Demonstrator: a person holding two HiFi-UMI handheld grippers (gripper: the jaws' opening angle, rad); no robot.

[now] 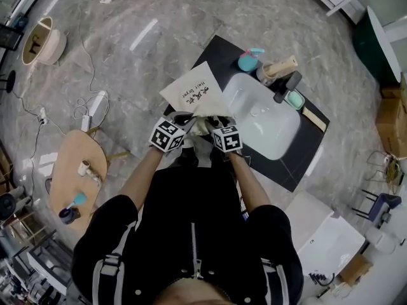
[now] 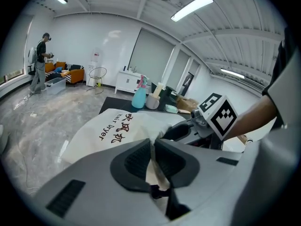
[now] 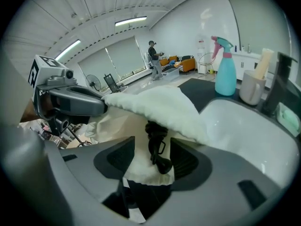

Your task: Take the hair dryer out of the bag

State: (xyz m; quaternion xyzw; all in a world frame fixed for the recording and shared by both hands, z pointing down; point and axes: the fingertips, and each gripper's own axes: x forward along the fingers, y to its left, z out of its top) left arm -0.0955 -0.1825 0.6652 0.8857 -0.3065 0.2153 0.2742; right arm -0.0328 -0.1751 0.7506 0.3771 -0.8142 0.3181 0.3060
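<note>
Bag [image 1: 193, 90] lies flat on the left corner of the black tabletop [image 1: 306, 157], just left of the white sink [image 1: 267, 127], and it overhangs the tabletop edge there. We read "hair dryer" printed on its white cloth.

Left claw [image 2: 153, 141] is clamped on the bag's rim, with the cloth pinched between the pads and the jaws almost together.

Right claw [image 3: 152, 138] sits at the bag's mouth from the sink side, jaws apart. A black cord bundle [image 3: 162, 163] hangs in the gap with white cloth behind it, and we see neither pad pressing on it.

Hair dryer body does not show in any view; we only see that cord at the opening, under the lifted upper flap.

Teal spray bottle [image 3: 225, 74] and a cup [image 3: 252, 87] stand along the far edge behind the sink.
</note>
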